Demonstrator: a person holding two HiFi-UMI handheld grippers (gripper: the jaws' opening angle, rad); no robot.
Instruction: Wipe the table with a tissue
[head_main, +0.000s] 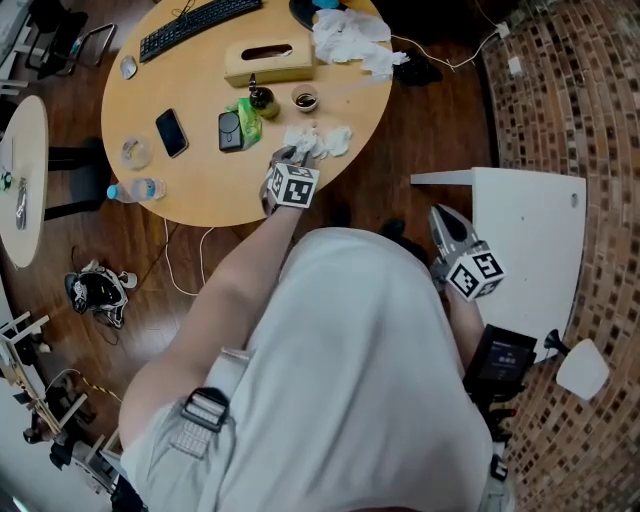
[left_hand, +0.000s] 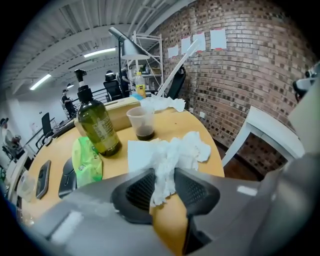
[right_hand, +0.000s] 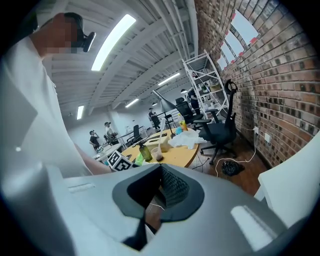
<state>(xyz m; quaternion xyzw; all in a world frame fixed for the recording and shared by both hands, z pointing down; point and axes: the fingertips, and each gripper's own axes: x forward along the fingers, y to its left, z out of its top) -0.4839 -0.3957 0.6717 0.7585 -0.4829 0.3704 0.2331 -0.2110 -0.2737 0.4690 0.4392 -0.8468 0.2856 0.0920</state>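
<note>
Round and pale wood, the worktop (head_main: 200, 195) stands on a dark floor near a brick wall (left_hand: 235, 65). At its near edge the left hand-held gripper (left_hand: 164, 186) tilts down toward it. Its jaws are closed on a crumpled white tissue (left_hand: 172, 150). A twisted strand of the tissue runs back between the two pads, and the rest lies spread on the worktop just past the tips. Beyond the tissue stands a clear cup (left_hand: 142, 122) with a dark liquid at its bottom. Left of the cup are a green bottle (left_hand: 97, 125) and a green packet (left_hand: 86, 160). Farther back sits a tissue box (head_main: 268, 62). The right hand-held gripper (head_main: 445, 225) hangs off to the person's side, well apart from the worktop. Its jaws are together with nothing between them.
</note>
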